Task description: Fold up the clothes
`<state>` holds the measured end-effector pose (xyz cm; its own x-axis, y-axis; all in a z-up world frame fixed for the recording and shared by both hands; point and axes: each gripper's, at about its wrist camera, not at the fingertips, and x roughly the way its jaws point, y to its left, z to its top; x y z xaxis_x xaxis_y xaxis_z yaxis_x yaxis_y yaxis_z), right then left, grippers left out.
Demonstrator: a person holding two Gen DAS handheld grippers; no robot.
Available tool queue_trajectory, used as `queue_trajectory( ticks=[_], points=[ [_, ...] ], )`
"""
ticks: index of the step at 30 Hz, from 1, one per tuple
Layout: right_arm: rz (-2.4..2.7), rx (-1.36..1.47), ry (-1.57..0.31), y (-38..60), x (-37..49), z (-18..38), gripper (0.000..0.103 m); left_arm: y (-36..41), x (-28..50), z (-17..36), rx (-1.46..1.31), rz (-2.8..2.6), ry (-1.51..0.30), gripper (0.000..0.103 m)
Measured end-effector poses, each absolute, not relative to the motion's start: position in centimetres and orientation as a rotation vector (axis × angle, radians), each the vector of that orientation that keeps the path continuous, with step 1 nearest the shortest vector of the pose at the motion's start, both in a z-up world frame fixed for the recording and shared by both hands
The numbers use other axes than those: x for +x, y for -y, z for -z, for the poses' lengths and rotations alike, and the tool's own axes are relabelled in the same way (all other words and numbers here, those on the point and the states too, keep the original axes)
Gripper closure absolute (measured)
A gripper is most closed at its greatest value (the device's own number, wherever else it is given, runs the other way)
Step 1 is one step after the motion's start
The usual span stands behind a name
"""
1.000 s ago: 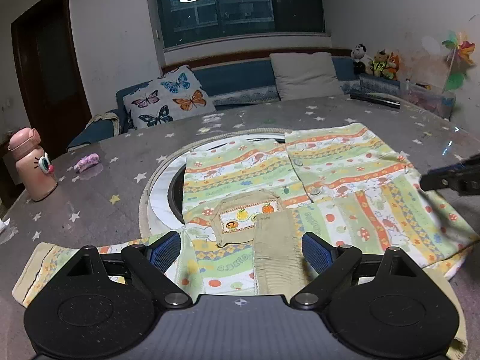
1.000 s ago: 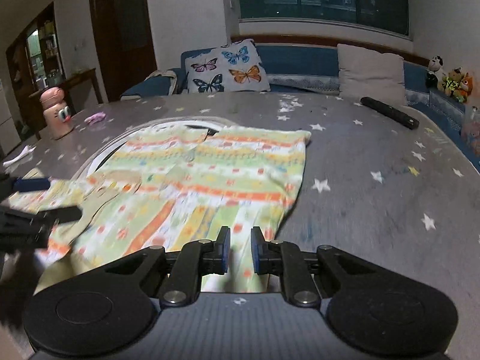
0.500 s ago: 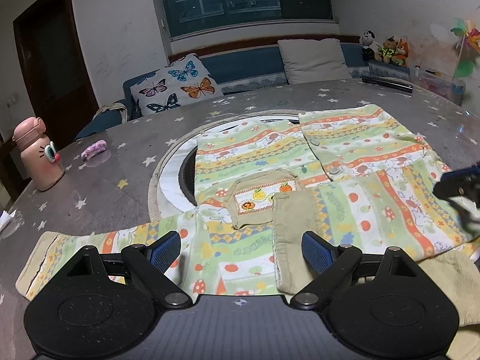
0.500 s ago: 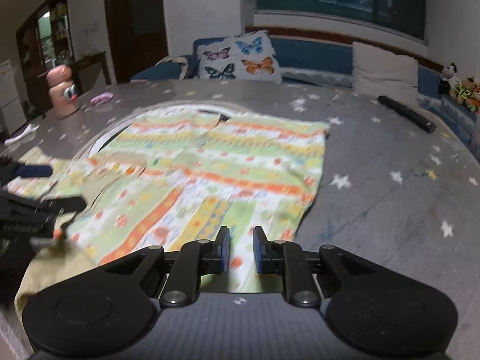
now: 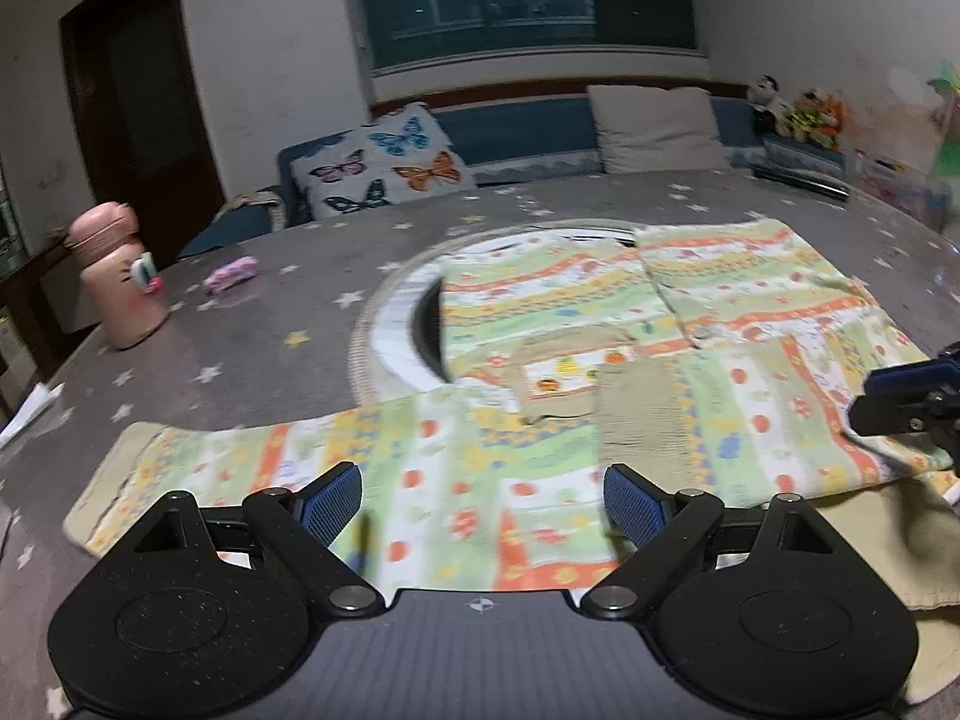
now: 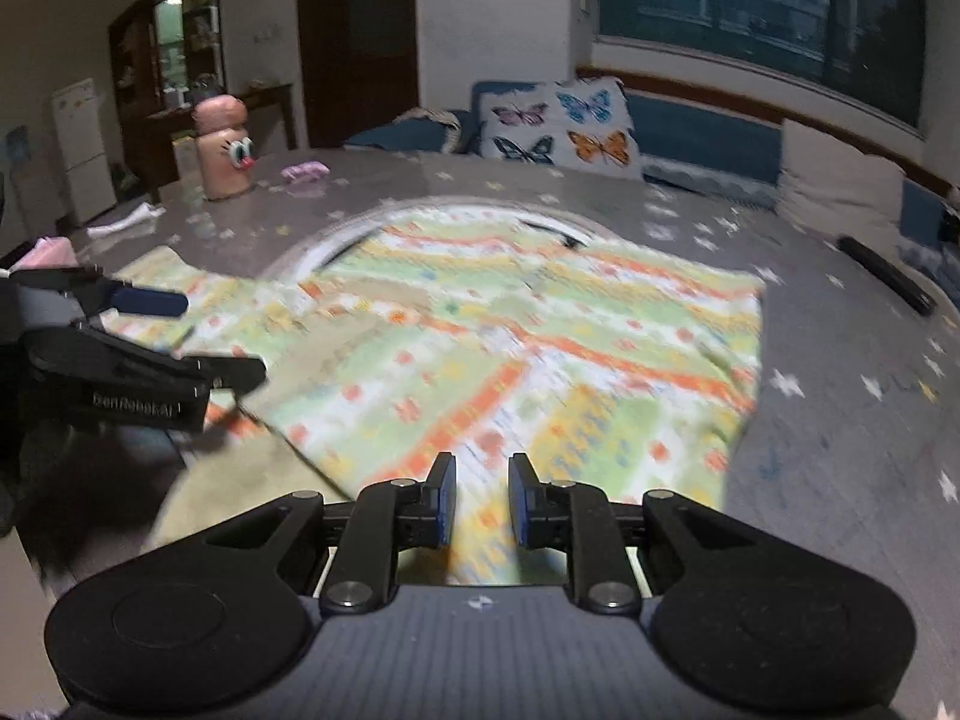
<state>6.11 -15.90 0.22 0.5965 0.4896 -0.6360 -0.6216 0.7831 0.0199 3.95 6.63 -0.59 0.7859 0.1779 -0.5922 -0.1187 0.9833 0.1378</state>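
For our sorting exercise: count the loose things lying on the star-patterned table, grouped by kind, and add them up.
Patterned garment: 1
Pink cartoon bottle: 1
Small pink bundle: 1
Black remote-like bar: 1
White paper scrap: 1
Total: 5

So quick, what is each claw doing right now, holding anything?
Left gripper: open wide, holding nothing.
Right gripper: nearly closed; patterned garment between its fingers, grip cannot be told.
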Motion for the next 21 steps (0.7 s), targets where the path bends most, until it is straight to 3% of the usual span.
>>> queue_trajectory(
  ticks=[21],
  points=[
    [-0.734, -0.281, -0.664, 12.0, 5.7, 0.6, 0.082, -22.6, 0.8, 0.7, -0.105, -0.719, -0.637, 0.025]
  ],
)
